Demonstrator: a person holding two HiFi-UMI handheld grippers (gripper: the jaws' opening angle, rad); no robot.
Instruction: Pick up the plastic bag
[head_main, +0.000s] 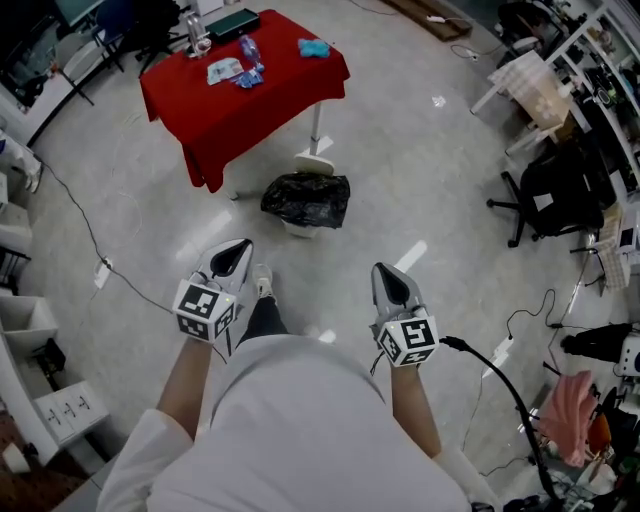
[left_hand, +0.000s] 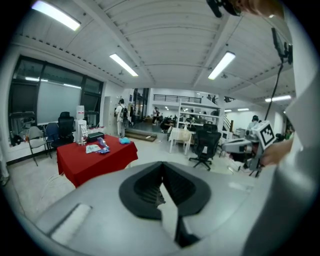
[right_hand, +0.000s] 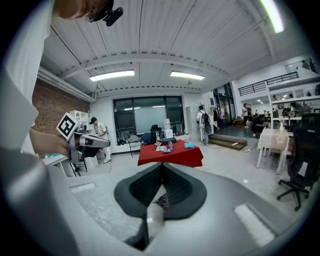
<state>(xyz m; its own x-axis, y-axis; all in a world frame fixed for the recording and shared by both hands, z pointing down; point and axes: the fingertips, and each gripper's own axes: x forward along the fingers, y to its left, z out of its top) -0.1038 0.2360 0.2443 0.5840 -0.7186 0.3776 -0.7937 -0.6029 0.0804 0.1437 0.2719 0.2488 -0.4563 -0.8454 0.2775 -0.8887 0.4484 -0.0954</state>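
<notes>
The black plastic bag (head_main: 306, 199) lies crumpled on the floor beside the leg of a red-clothed table (head_main: 262, 100), over something white. It is some way ahead of both grippers. In the head view my left gripper (head_main: 232, 252) and right gripper (head_main: 389, 276) are held at waist height side by side, pointing toward the bag, both shut with nothing between the jaws. The left gripper view shows its jaws (left_hand: 161, 167) pressed together, with the red table (left_hand: 95, 160) beyond. The right gripper's own jaws (right_hand: 161, 169) also meet, with the table (right_hand: 170, 153) straight ahead.
The table holds a bottle (head_main: 249, 50), a blue cloth (head_main: 314, 47) and a black box (head_main: 232, 23). Cables (head_main: 85, 215) run over the floor at the left and right. Black office chairs (head_main: 550, 195) and a white table (head_main: 525, 85) stand at the right. A person's shoe (head_main: 262, 283) is below me.
</notes>
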